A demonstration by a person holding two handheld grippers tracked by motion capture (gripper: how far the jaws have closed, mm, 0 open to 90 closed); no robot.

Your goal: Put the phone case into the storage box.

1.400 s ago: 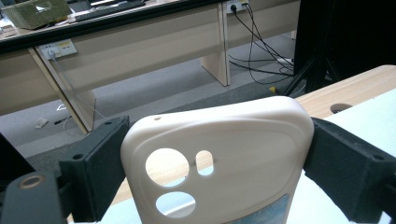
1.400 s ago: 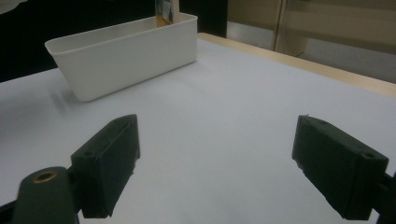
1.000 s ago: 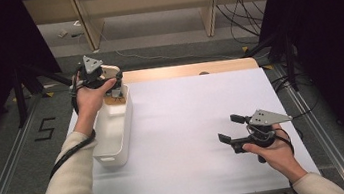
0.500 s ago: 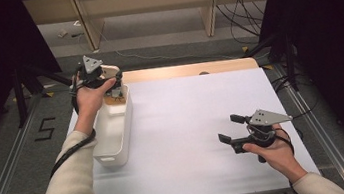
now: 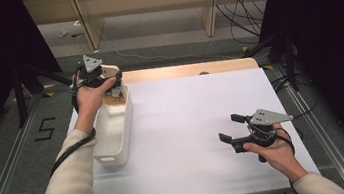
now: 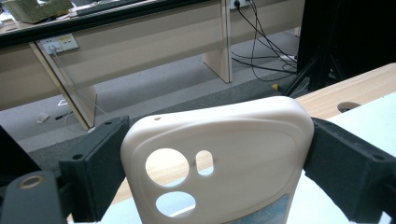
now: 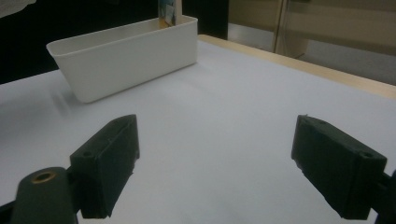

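A cream phone case (image 6: 243,135) with camera cut-outs stands upright between my left gripper's (image 6: 215,154) two black jaws, which press on its two side edges. In the high view that left gripper (image 5: 110,80) hovers over the far end of a white oblong bin (image 5: 109,155) at the table's left, with the phone case (image 5: 110,71) sticking out of it. My right gripper (image 5: 228,127) rests low at the table's right, its jaws wide apart. In the right gripper view the right gripper (image 7: 219,158) has nothing but the white table (image 7: 224,93) between its jaws.
The white bin (image 7: 126,60) has something brownish (image 5: 115,100) at its far end. A bare wooden strip (image 5: 181,70) with a small hole runs along the table's far edge. Beyond it lie a grey floor, desks and cables. Metal rails flank the table.
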